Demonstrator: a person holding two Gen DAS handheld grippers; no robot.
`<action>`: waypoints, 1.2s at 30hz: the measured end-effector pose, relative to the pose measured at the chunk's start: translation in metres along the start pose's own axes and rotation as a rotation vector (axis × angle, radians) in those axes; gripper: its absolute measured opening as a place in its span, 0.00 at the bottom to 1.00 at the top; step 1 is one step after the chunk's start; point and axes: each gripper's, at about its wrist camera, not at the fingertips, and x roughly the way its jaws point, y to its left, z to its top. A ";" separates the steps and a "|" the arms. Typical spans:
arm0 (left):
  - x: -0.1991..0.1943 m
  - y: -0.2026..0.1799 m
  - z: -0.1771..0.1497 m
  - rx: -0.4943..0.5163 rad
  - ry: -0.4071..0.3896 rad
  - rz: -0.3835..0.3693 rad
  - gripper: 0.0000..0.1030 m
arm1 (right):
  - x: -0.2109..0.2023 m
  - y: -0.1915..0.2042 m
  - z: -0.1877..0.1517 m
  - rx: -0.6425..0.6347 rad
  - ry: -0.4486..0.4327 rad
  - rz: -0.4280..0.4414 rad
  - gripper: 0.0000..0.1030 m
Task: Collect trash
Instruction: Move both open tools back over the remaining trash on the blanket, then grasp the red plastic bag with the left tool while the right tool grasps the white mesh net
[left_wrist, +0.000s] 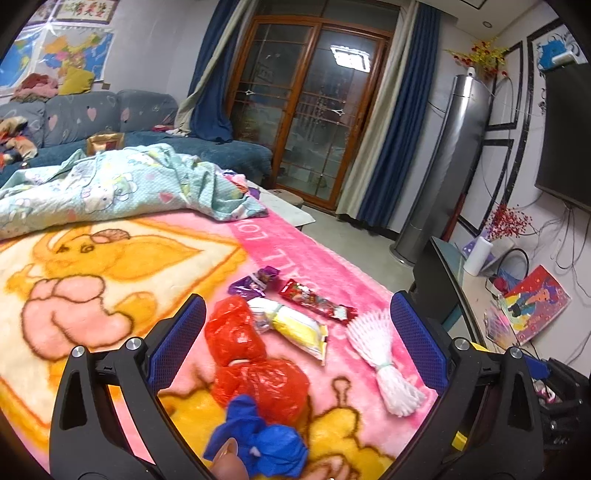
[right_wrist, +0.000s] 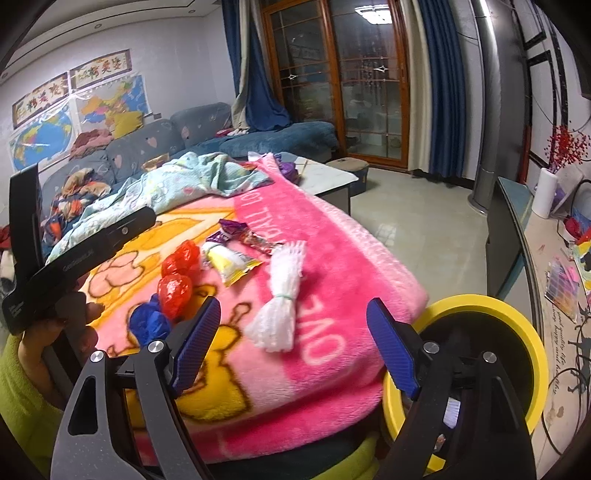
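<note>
Trash lies on a pink and yellow blanket (left_wrist: 92, 280): a crumpled blue wad (left_wrist: 262, 439), two red plastic wads (left_wrist: 243, 339), a yellow snack wrapper (left_wrist: 299, 330), a white foam net (left_wrist: 384, 354), a red wrapper (left_wrist: 317, 301) and a purple wrapper (left_wrist: 255, 282). My left gripper (left_wrist: 297, 343) is open above the red wads and holds nothing. My right gripper (right_wrist: 293, 339) is open and empty, near the foam net (right_wrist: 282, 291). A yellow-rimmed bin (right_wrist: 491, 354) stands low at the right, beside the blanket's edge (right_wrist: 369, 332). The left gripper's body (right_wrist: 74, 251) shows at the left.
A light blue quilt (left_wrist: 110, 184) lies bunched at the far end of the blanket. A blue sofa (right_wrist: 177, 136) with clothes stands behind. A low table (right_wrist: 325, 181), a tall floor air conditioner (left_wrist: 443, 166) and a TV stand (right_wrist: 517, 229) are at the right.
</note>
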 end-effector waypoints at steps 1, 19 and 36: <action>0.001 0.004 0.000 -0.006 0.001 0.006 0.89 | 0.001 0.002 0.000 -0.005 0.003 0.003 0.76; 0.024 0.041 -0.010 -0.077 0.075 0.061 0.89 | 0.046 0.022 -0.008 -0.058 0.074 -0.003 0.79; 0.073 0.070 -0.025 -0.231 0.263 -0.020 0.73 | 0.122 0.014 -0.018 -0.001 0.199 -0.001 0.74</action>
